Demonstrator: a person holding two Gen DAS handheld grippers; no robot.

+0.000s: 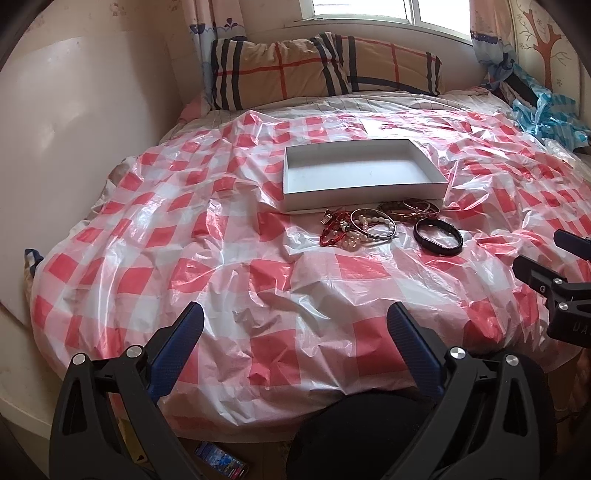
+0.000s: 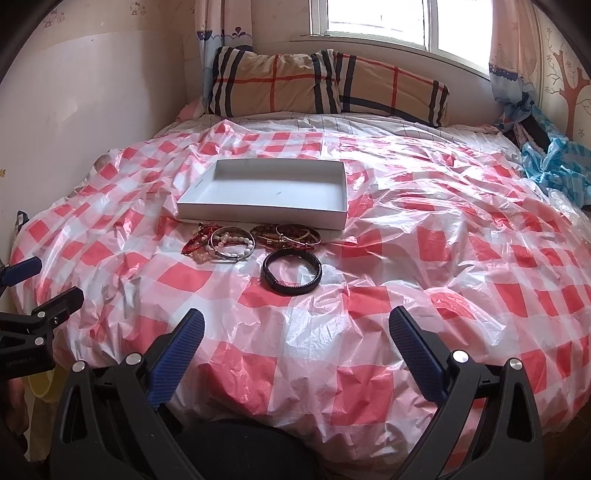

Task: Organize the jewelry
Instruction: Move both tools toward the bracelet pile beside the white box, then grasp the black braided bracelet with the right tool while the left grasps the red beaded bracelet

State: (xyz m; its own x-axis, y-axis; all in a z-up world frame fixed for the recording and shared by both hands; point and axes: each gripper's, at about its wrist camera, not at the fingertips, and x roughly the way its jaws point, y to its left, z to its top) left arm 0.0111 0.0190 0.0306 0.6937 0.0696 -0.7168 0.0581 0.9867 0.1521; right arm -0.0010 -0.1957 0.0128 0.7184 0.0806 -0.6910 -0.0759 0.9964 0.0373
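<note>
A: Where's the jewelry?

B: Bunched on the bed just in front of the empty white box (image 2: 264, 192); the black bracelet (image 2: 291, 276) lies nearest.

A: Which hand?

B: Right gripper (image 2: 295, 341), straight ahead of it. Left gripper (image 1: 295, 341) sits farther off. Both have fingers apart, holding nothing.

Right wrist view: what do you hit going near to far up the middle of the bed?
Right gripper, open → black bracelet → pile of bracelets → white box, nothing in it → plaid pillows → window.
</note>
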